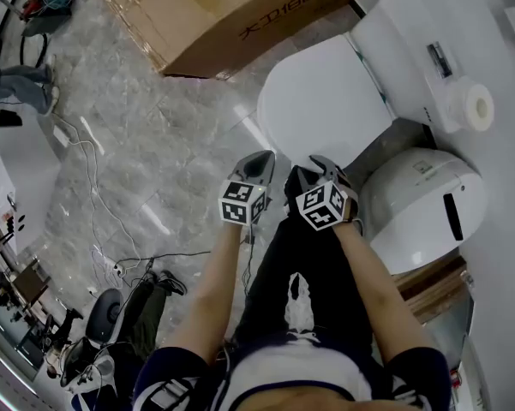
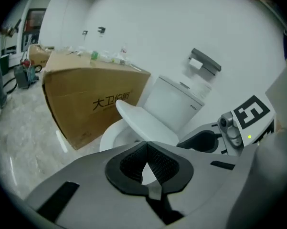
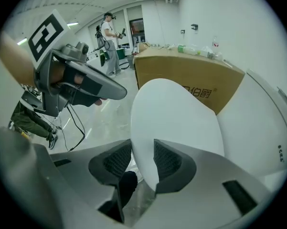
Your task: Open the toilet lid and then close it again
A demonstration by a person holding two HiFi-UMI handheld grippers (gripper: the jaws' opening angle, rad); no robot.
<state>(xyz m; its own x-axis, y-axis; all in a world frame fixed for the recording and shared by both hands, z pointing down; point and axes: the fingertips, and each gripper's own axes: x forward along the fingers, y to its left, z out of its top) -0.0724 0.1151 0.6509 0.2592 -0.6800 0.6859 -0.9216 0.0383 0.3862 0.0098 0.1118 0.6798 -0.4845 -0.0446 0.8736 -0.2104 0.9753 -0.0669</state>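
The white toilet lid (image 1: 326,101) is tilted up off the bowl (image 2: 112,135), in front of the tank (image 1: 411,54). My right gripper (image 1: 313,171) is at the lid's front edge. In the right gripper view the lid (image 3: 176,118) runs between its pads and my right gripper (image 3: 141,159) is shut on that rim. My left gripper (image 1: 259,163) hangs just left of it, off the lid. In the left gripper view my left gripper (image 2: 146,163) has its pads together with nothing between them, and the raised lid (image 2: 145,120) lies ahead.
A large cardboard box (image 1: 231,15) stands on the floor left of the toilet. A white domed bin (image 1: 424,199) sits to its right, and a paper roll (image 1: 471,108) is beside the tank. Cables (image 1: 111,221) trail over the floor at left. A person (image 3: 110,37) stands far back.
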